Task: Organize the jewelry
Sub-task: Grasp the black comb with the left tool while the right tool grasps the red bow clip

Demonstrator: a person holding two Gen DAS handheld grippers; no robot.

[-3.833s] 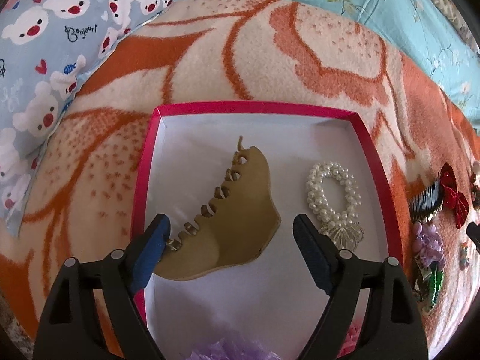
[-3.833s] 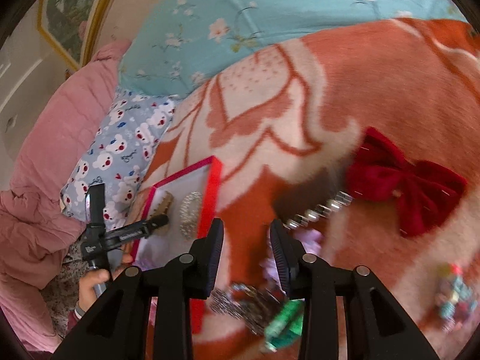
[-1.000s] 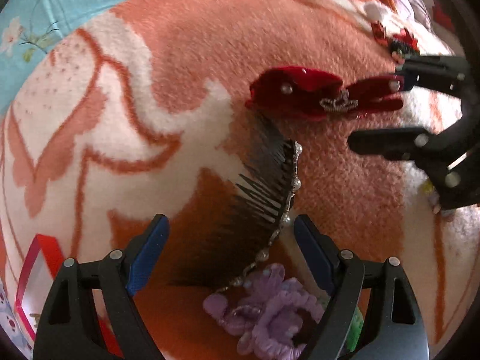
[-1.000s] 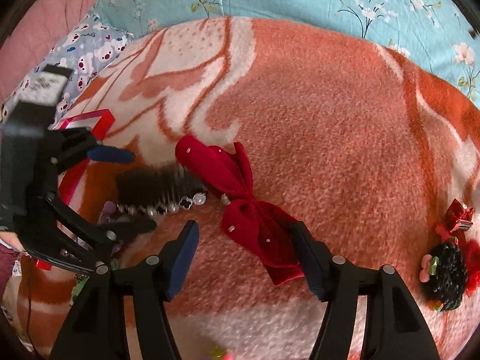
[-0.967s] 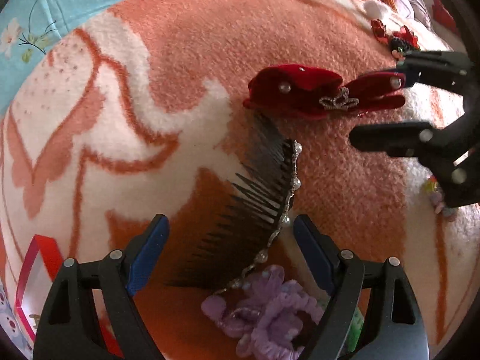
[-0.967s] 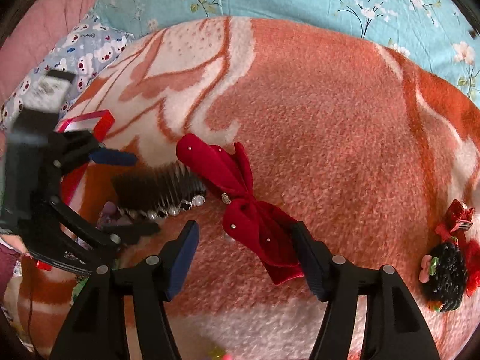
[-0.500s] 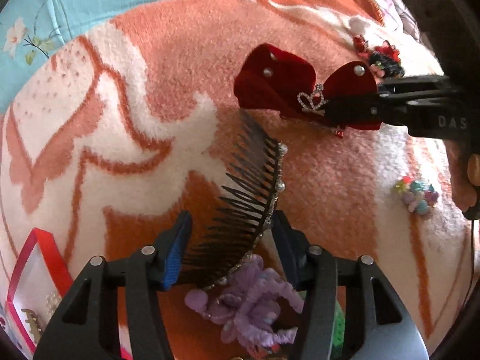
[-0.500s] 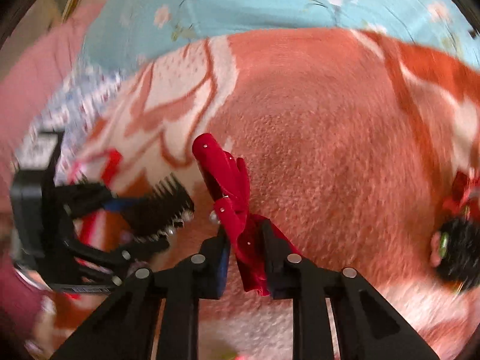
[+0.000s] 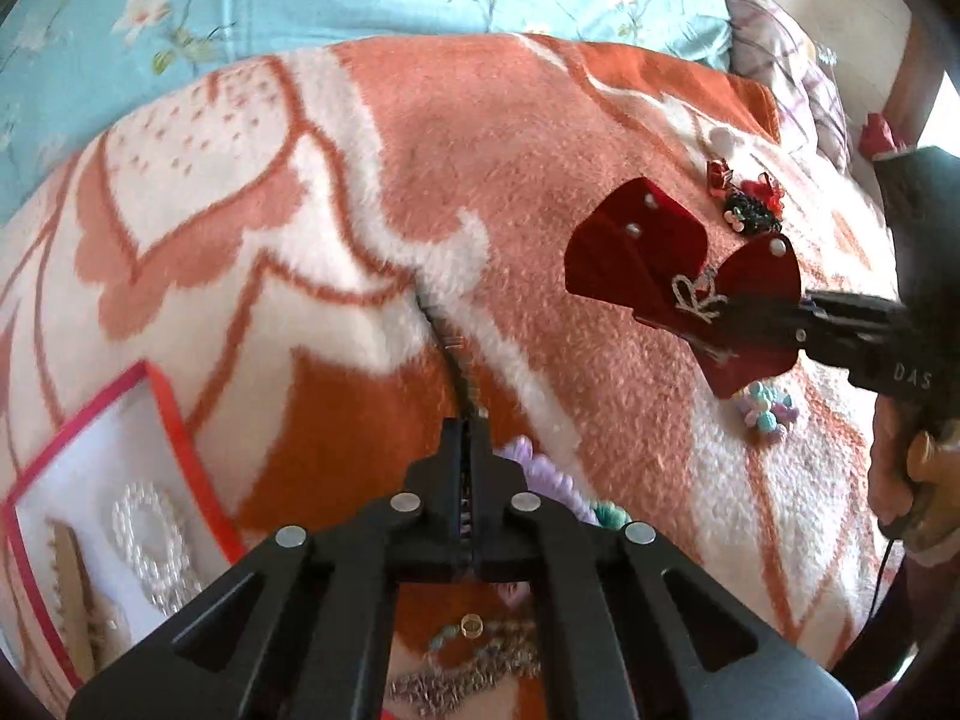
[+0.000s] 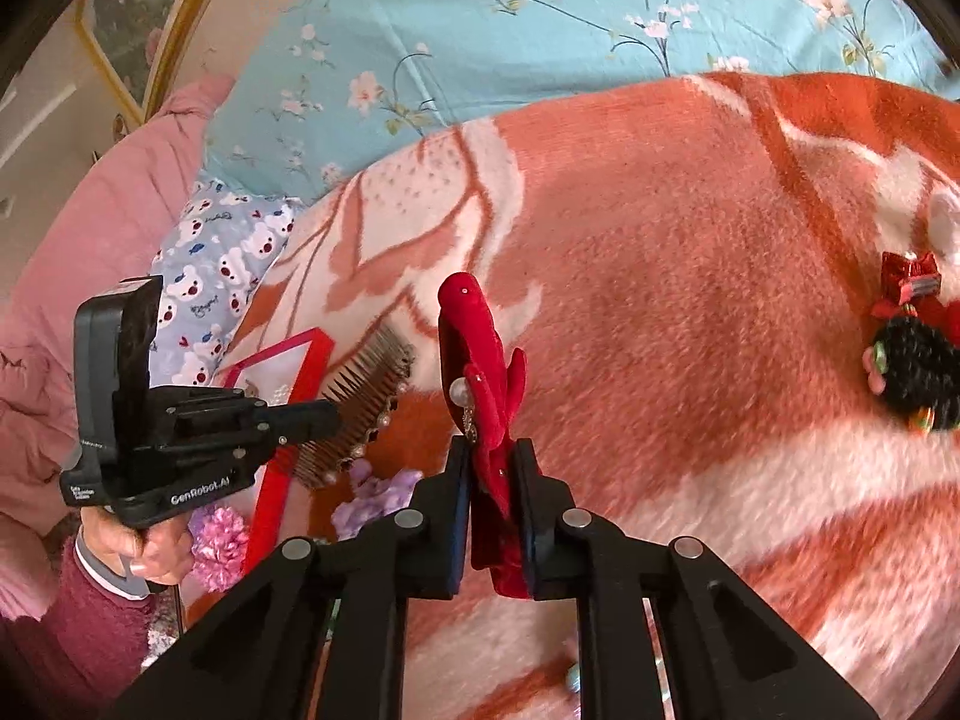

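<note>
The left gripper (image 9: 467,450) is clamped on the hair comb (image 10: 366,402), held above the blanket (image 9: 540,138), long axis pointing away, teeth toward the red tray (image 10: 282,354). The right gripper (image 10: 492,480) pinches the red bow (image 10: 480,372), standing upright.

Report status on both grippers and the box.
Left gripper shut on hair comb, lifted. Right gripper shut on red bow. Red-rimmed box holds pearl bracelet. Path looks unobstructed.

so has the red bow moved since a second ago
Yes. The red bow has been lifted off the orange blanket, clamped in the right gripper; the black and red hair clip beside it remains on the blanket.
</note>
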